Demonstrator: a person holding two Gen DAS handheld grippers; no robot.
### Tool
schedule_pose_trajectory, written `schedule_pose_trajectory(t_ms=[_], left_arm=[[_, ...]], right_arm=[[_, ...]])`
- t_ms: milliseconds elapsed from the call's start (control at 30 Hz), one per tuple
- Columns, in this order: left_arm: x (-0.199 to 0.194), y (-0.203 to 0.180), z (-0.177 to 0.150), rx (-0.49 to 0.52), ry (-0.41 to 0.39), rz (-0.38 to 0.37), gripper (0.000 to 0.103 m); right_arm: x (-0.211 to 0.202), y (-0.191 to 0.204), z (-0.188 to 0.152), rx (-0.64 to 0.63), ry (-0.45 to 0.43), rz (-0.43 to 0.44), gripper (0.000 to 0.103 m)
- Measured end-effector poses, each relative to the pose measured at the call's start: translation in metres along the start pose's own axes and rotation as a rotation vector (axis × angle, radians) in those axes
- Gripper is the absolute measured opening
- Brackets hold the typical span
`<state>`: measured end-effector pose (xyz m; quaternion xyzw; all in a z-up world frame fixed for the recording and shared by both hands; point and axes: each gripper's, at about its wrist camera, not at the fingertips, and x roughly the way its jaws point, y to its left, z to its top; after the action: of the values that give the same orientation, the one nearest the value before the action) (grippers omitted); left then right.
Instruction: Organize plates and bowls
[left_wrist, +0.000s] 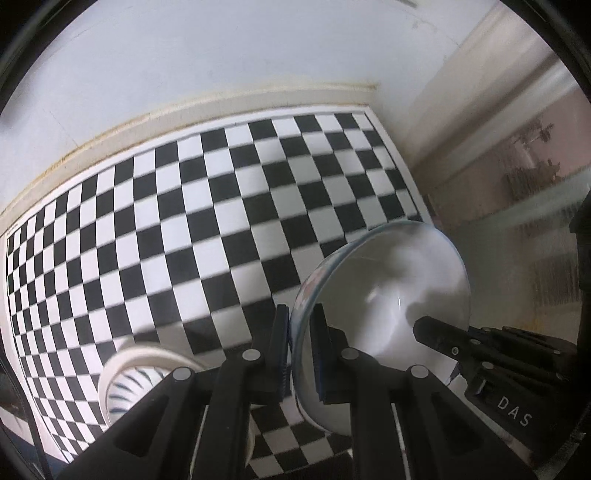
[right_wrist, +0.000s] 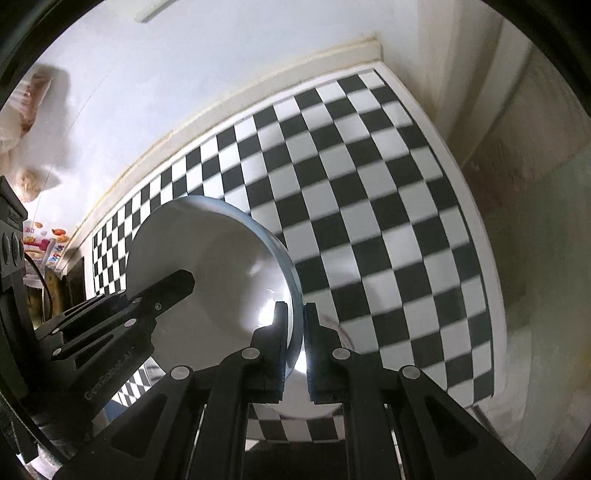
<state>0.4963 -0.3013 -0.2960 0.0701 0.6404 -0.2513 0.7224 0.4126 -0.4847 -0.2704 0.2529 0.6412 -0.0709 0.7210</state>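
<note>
Above the checkered bench (left_wrist: 147, 221), the left gripper (left_wrist: 300, 345) and right gripper (right_wrist: 294, 345) are both pinching the bowl (left_wrist: 388, 288) rim; keep it level, going down slowly.

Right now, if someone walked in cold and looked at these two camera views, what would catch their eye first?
First, the white bowl, held off the table with both grippers clamped on opposite sides of its rim: the left gripper at the lower edge in its own view, the right gripper likewise in its view. Next, the black-and-white checkerboard mat that fills the tabletop behind it. A second white ribbed dish sits on the mat at lower left in the left wrist view.
</note>
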Motion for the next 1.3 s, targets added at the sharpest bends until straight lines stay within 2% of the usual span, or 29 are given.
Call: schedule_pose_trajectory(t_ms=[400, 600, 1300], left_arm=[[0.027, -0.011, -0.047, 0.030, 0.093, 0.004, 0.009], [0.043, -0.012, -0.059, 0.031, 0.137, 0.004, 0.009], [0.060, -0.011, -0.060, 0.050, 0.162, 0.053, 0.009]], right_arm=[[0.034, -0.027, -0.051, 0.033, 0.075, -0.019, 0.009], [0.047, -0.034, -0.060, 0.033, 0.104, -0.037, 0.009], [0.067, -0.028, -0.059, 0.022, 0.133, -0.077, 0.009]])
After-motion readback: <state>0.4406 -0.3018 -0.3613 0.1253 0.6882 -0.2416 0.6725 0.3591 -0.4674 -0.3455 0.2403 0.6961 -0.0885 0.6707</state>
